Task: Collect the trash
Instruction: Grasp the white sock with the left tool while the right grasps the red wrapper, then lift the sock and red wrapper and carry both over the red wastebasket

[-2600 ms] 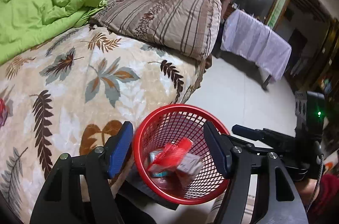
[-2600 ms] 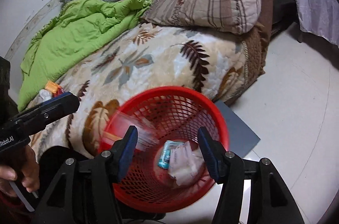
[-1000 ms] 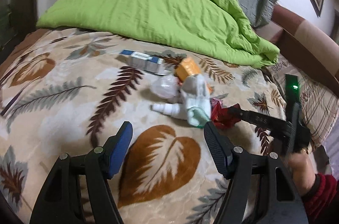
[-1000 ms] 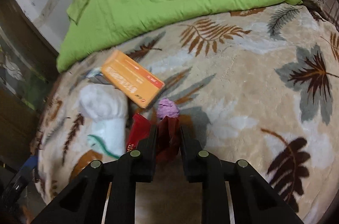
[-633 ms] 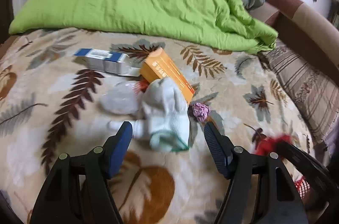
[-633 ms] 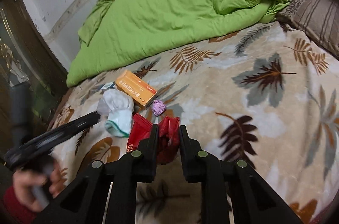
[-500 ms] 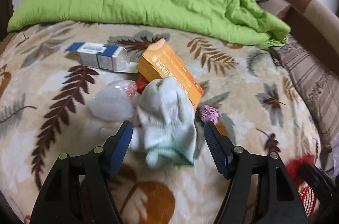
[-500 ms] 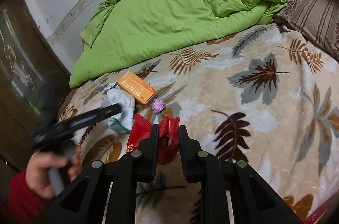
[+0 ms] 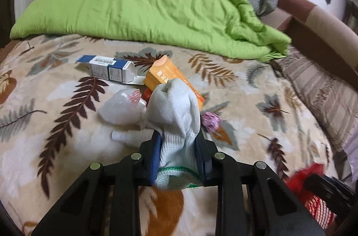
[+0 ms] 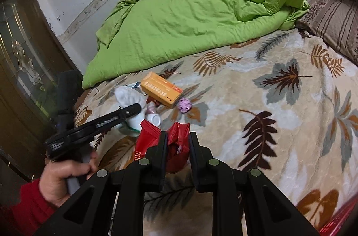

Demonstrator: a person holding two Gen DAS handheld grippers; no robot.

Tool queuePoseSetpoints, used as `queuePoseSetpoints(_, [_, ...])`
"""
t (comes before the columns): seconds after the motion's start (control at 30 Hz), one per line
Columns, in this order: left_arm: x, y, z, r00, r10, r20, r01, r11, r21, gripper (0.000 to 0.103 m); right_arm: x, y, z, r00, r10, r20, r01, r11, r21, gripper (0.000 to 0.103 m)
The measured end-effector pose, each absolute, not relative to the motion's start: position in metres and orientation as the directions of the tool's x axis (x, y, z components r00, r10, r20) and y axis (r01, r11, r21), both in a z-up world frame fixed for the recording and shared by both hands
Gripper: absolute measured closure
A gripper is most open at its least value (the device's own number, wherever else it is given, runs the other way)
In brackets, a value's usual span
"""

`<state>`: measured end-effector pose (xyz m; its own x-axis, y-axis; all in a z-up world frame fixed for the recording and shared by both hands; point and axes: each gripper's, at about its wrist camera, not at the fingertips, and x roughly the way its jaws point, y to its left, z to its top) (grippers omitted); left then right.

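Observation:
My left gripper [image 9: 179, 137] is shut on a white sock with a green cuff [image 9: 176, 115] on the leaf-patterned blanket [image 9: 44, 124]. Beside it lie an orange box [image 9: 165, 75], a blue-and-white box [image 9: 109, 70], a clear plastic bag [image 9: 120, 108], a small white bottle [image 9: 129, 135] and a purple wad [image 9: 210, 121]. My right gripper [image 10: 177, 135] is shut on a red wrapper [image 10: 176, 142] and holds it above the blanket. In the right wrist view the left gripper [image 10: 132, 112] sits on the sock [image 10: 129, 99], near the orange box [image 10: 161, 89] and the purple wad [image 10: 185, 105].
A rumpled green quilt [image 9: 145, 1] covers the back of the bed. A striped pillow [image 9: 324, 97] lies at the right. The red basket's rim [image 10: 337, 223] shows at the lower right of the right wrist view. A dark wooden cabinet [image 10: 20, 70] stands left of the bed.
My left gripper has moved onto the sock and shut on it. My right gripper has drawn back from the pile with the red wrapper still held.

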<state>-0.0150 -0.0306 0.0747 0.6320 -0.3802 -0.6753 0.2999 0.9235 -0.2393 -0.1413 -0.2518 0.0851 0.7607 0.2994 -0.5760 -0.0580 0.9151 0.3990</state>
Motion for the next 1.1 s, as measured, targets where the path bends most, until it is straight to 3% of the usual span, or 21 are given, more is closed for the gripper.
queuePoseSetpoints(0.27, [-0.107, -0.001, 0.09, 0.738, -0.295, -0.608, 0.285, 0.952, -0.116, 0.077, -0.166, -0.237, 0.094, 0.812, 0.227, -0.537, -0.054, 0.946, 0.318, 0.083])
queuePoseSetpoints(0.43, [-0.145, 0.013, 0.089, 0.779, -0.254, -0.573, 0.226, 0.967, -0.12, 0.077, -0.18, -0.225, 0.1, 0.842, 0.215, -0.495, -0.085, 0.958, 0.273, 0.083])
queuePoseSetpoints(0.63, [-0.153, 0.01, 0.089, 0.813, -0.215, -0.541, 0.202, 0.976, -0.083, 0.077, -0.189, -0.21, 0.105, 0.862, 0.203, -0.464, -0.124, 0.973, 0.196, 0.083])
queuePoseSetpoints(1.1, [-0.152, -0.002, 0.083, 0.814, -0.19, -0.55, 0.209, 0.978, -0.028, 0.077, -0.183, -0.211, 0.101, 0.847, 0.208, -0.49, -0.121, 0.972, 0.202, 0.083])
